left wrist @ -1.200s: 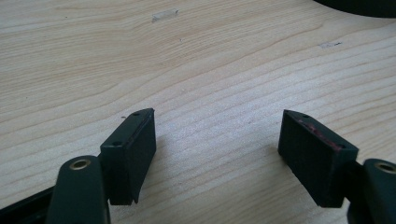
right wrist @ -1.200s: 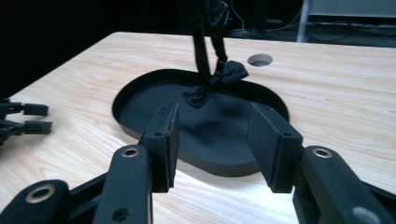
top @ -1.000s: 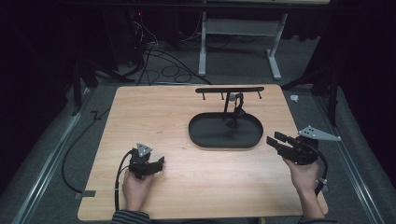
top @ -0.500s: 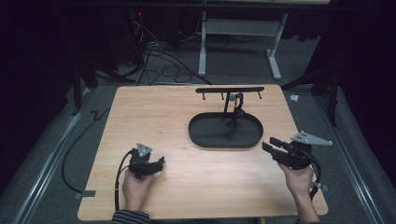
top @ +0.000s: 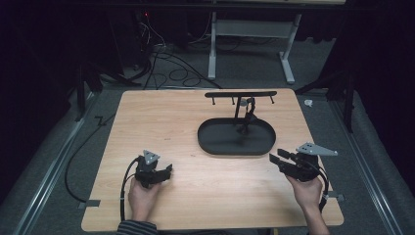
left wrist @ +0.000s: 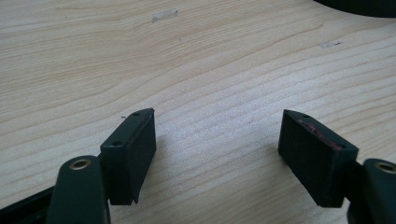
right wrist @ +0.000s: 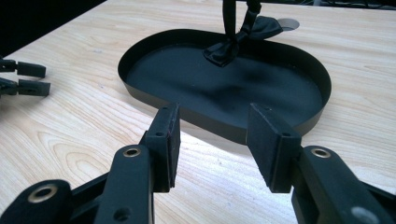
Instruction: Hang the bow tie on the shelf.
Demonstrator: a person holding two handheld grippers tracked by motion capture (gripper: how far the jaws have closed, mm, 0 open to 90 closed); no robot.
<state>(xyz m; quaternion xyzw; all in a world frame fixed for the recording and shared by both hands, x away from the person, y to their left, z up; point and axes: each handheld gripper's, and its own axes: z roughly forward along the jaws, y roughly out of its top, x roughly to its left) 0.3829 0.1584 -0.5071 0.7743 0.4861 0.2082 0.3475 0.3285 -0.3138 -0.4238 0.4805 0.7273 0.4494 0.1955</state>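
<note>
Right gripper [top: 278,160]: its two black jaws stand spread apart with nothing between them, only the pale wood below; they point toward the near rim of the tray.
Right gripper pads [right wrist: 168,140]: flat black rectangular blocks, each on a black link with a brass rivet; they touch nothing.
Left gripper [top: 166,171]: its jaws are spread wide (wider than the right ones), empty, low over the bare wood.
Left gripper in the right gripper view [right wrist: 25,79]: it shows far off at the left edge, its two finger ends apart.
Black oval metal tray [top: 210,147]: shallow, with a thin upright rim and a dull flat floor; it lies on the right half of the table, just ahead of the right gripper and well apart from the left one.
Black post with a crossbar [top: 240,94]: it rises from the far part of the tray; small pegs hang under the bar.
Black fabric bow tie [right wrist: 233,46]: glossy, it hangs at the post and its lower end rests on the tray floor.
Right hand [top: 306,191]: at the near right edge, forearm coming from the bottom, the gripper pointing left and forward.
Left hand [top: 142,198]: at the near left part, the gripper pointing toward the tray.
Light wooden table top [top: 161,117]: rectangular, with fine grain.
</note>
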